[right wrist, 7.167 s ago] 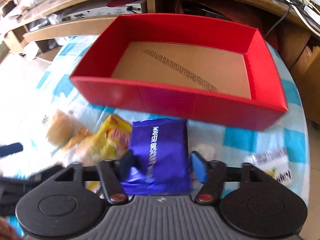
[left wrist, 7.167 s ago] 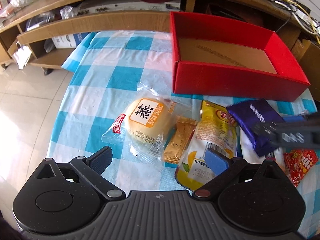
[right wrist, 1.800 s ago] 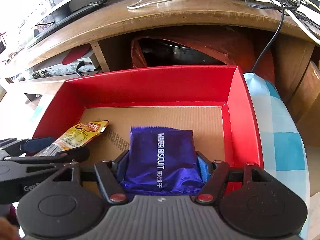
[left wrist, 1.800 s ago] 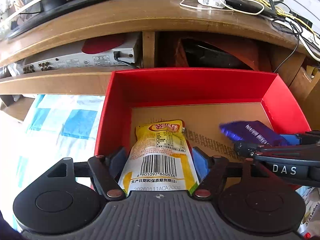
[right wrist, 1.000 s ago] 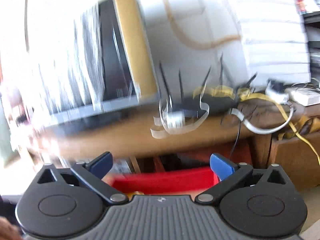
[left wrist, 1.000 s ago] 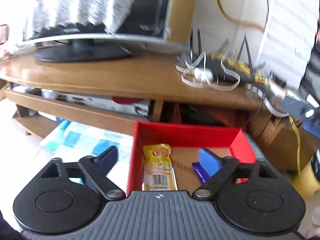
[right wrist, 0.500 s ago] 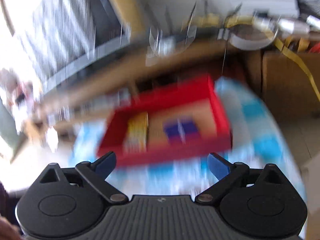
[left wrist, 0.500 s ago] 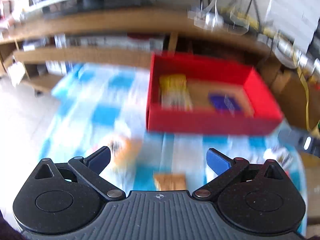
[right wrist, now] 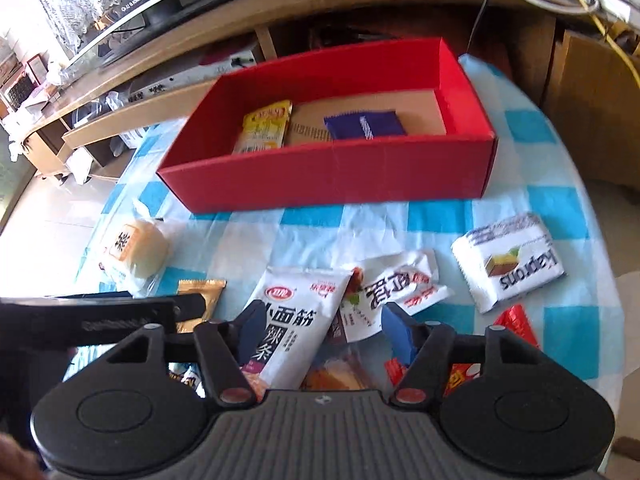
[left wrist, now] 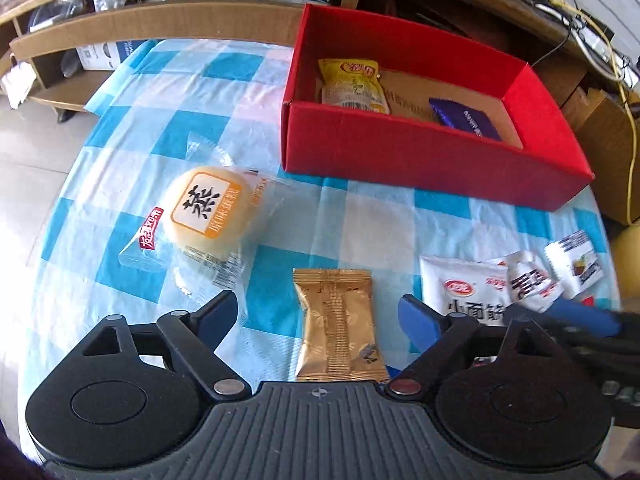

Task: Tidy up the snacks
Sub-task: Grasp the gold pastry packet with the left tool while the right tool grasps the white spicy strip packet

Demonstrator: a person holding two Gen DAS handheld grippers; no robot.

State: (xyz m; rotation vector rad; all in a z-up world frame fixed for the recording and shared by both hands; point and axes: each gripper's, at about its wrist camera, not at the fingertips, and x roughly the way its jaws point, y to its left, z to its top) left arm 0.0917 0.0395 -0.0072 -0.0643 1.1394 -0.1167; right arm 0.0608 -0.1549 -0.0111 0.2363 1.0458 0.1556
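Left wrist view: both claws, left claw [left wrist: 318, 312] and right claw [right wrist: 320, 322], now spread empty, yellow packet [left wrist: 354, 86] and purple wafer [left wrist: 466, 118] dropped in the red box [left wrist: 420, 156], gold packet [left wrist: 338, 326] likely next

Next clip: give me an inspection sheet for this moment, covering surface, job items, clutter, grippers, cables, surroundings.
Surface: blue-and-white checked tablecloth.
Job's things: red box holds yellow packet and purple wafer pack; steamed cake, gold packet, white spicy-strip pack, Kaprons pack lie outside on the cloth.
Clutter: nothing seen.
Grippers: left gripper open over gold packet; right gripper open over white spicy-strip pack.
Cables: yellow and white wires on the shelf.
Surroundings: wooden shelf unit behind the table.
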